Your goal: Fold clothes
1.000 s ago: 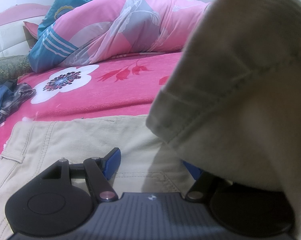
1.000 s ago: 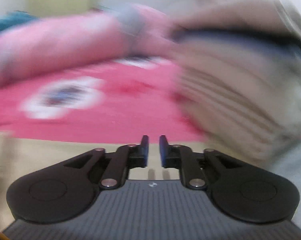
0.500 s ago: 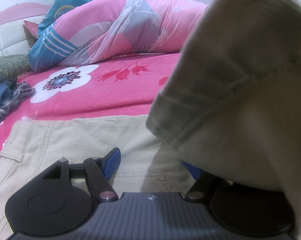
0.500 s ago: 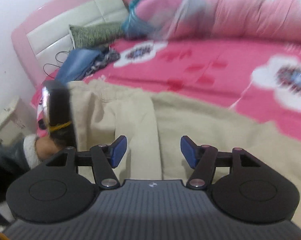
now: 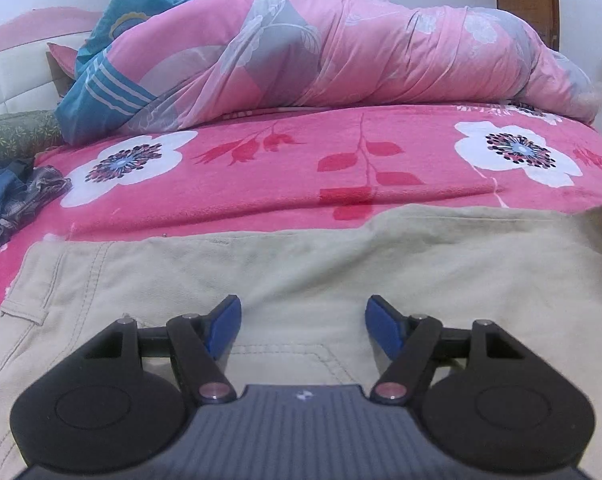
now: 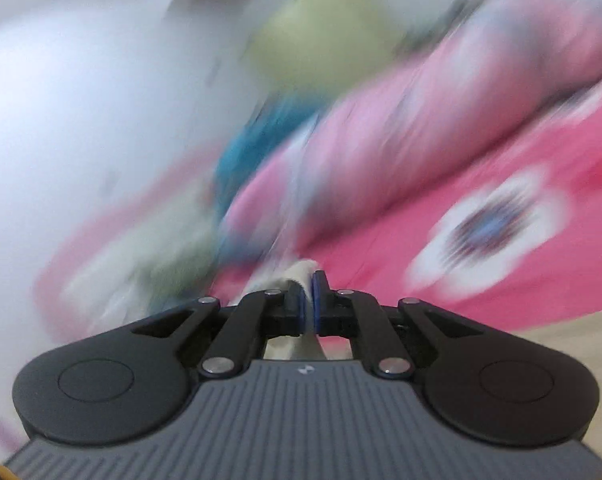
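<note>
Beige trousers (image 5: 301, 264) lie spread flat across the pink flowered bedspread (image 5: 261, 184), waistband and a pocket toward the left. My left gripper (image 5: 303, 322) hovers low over them, its blue pads wide apart with only flat cloth beneath. In the right wrist view, badly blurred by motion, my right gripper (image 6: 309, 304) is shut on a fold of the beige trousers cloth (image 6: 299, 276), which sticks up between the pads and hangs down behind them.
A rolled pink and teal duvet (image 5: 321, 52) fills the far side of the bed. Dark blue and patterned clothes (image 5: 17, 196) lie at the left edge beside a green pillow (image 5: 13, 136) and the white headboard (image 5: 9, 80).
The beige trouser leg that hung in front of the left camera is gone, and the cloth lies flat. The right gripper opened, closed on a fold of cloth and swung up fast, tilting.
</note>
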The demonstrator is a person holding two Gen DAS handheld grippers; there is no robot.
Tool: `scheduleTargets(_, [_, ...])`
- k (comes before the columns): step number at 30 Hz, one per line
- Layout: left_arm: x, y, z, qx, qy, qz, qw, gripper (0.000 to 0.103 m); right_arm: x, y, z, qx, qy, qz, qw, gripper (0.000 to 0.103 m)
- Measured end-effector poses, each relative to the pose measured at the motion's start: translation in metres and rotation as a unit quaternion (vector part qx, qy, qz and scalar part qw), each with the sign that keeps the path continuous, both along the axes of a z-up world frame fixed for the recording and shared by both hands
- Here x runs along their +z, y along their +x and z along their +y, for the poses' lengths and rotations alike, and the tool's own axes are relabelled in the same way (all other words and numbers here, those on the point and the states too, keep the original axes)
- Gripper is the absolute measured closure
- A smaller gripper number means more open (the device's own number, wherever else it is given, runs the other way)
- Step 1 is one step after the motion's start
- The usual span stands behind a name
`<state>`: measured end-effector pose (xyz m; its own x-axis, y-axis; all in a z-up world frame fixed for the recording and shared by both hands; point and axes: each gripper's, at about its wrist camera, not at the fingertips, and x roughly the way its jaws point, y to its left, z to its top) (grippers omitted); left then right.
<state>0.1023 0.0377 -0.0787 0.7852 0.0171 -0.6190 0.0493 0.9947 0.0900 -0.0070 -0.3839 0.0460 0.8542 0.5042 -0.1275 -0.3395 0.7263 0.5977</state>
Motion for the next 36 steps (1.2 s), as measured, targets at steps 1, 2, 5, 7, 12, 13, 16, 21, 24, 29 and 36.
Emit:
scheduleTargets(1, [0.000,0.000,0.000,0.000,0.001,0.000,1.0000,0.032,-0.002,-0.024,-0.029,-0.052,0.008,-0.010,0.999,0.100])
scheduleTargets(2, [0.000,0.000,0.000,0.000,0.001,0.000,1.0000,0.032,-0.010,-0.046,-0.054,-0.094,0.023,-0.011,0.995,0.100])
scheduleTargets(5, [-0.001,-0.003,0.001,0.001,0.003,-0.001,1.0000,0.032,-0.056,-0.098,-0.112,-0.217,0.052,0.036,0.974,0.097])
scheduleTargets(7, [-0.001,-0.004,0.001,0.001,0.005,-0.001,1.0000,0.032,-0.096,-0.121,-0.141,-0.286,0.076,0.090,0.951,0.096])
scheduleTargets(12, [-0.001,-0.004,0.000,0.001,0.008,0.000,1.0000,0.032,-0.144,-0.144,-0.168,-0.347,0.156,0.134,0.915,0.096])
scheduleTargets(13, [-0.001,-0.004,0.000,0.001,0.008,0.000,1.0000,0.032,-0.144,-0.146,-0.168,-0.350,0.160,0.129,0.914,0.095])
scheduleTargets(16, [-0.001,-0.004,0.000,0.002,0.008,0.000,1.0000,0.032,-0.137,-0.151,-0.170,-0.354,0.156,0.120,0.914,0.092])
scheduleTargets(21, [-0.001,-0.004,-0.001,0.002,0.009,0.000,1.0000,0.032,-0.126,-0.150,-0.169,-0.366,0.120,0.134,0.913,0.076])
scheduleTargets(24, [-0.001,-0.003,0.000,0.002,0.009,0.000,1.0000,0.032,-0.111,-0.140,-0.167,-0.376,0.042,0.137,0.915,0.076])
scheduleTargets(29, [-0.001,-0.003,0.000,0.002,0.007,0.000,1.0000,0.032,-0.076,-0.106,-0.147,-0.407,-0.151,0.141,0.890,0.062])
scheduleTargets(36, [-0.001,-0.003,0.001,0.002,0.006,0.000,1.0000,0.032,-0.075,-0.060,-0.157,-0.362,-0.218,0.178,0.888,0.100])
